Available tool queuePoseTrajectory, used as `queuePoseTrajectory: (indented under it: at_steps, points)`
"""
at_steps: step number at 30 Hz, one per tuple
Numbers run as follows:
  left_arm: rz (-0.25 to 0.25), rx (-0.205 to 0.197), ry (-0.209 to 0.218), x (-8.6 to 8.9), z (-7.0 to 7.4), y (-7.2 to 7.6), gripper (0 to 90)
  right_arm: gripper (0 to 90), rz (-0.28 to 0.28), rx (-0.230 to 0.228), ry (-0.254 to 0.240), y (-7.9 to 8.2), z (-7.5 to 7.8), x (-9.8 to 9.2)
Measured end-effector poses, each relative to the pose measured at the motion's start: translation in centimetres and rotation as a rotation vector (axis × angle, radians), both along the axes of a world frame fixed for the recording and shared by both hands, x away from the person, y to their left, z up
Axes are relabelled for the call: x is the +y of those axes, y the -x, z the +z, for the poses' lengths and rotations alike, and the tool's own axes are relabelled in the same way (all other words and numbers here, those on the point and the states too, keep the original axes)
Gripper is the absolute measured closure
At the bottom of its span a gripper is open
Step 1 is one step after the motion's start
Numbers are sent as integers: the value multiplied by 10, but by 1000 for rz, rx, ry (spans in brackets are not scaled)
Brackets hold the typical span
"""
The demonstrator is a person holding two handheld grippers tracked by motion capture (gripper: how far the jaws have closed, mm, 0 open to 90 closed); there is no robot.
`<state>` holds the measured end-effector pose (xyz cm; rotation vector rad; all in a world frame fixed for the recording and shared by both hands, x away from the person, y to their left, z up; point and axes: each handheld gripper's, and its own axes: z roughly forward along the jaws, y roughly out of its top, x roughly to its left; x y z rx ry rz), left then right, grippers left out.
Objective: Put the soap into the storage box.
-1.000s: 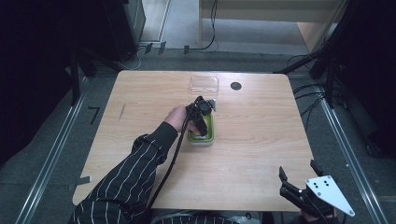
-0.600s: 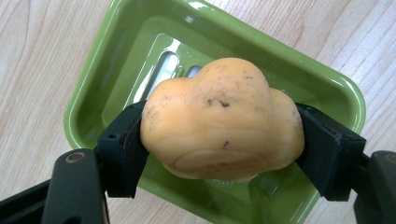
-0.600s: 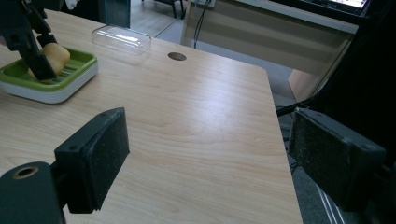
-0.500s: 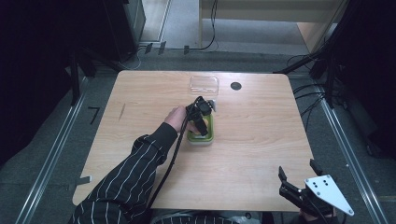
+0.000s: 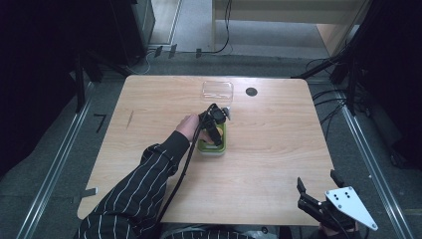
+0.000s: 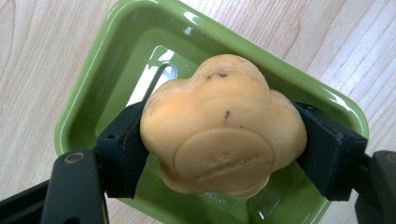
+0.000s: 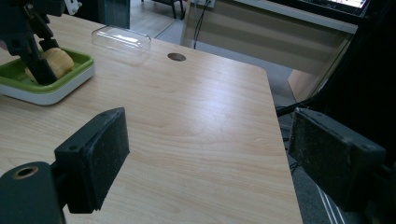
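My left gripper (image 6: 219,144) pinches the soap (image 6: 223,128) over the green dish (image 6: 88,93) just below its jaws, bare table (image 5: 278,144) open around the dish, the clear lid (image 5: 217,89) just beyond, my right gripper (image 7: 210,158) spread wide off the near edge.

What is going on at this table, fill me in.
A person works at a wooden table with a gripper in each hand. The left gripper is shut on an orange flower-shaped soap, over or in a green soap dish. The dish's clear lid lies apart, farther back. The right gripper hangs open and empty at the table's near right corner.
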<state>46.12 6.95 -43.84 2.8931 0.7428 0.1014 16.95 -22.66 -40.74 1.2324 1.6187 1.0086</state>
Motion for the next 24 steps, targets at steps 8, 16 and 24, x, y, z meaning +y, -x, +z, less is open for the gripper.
queuePoseTrajectory:
  at_steps: [8,16,24]
  points:
    - [15,-4,-6,1,-1,0,246,130,1,0,0,0,0,0]
    - [52,-32,14,4,8,-1,144,130,2,-1,0,-1,0,0]
    - [85,-61,18,12,23,6,110,130,5,-3,-3,-2,0,1]
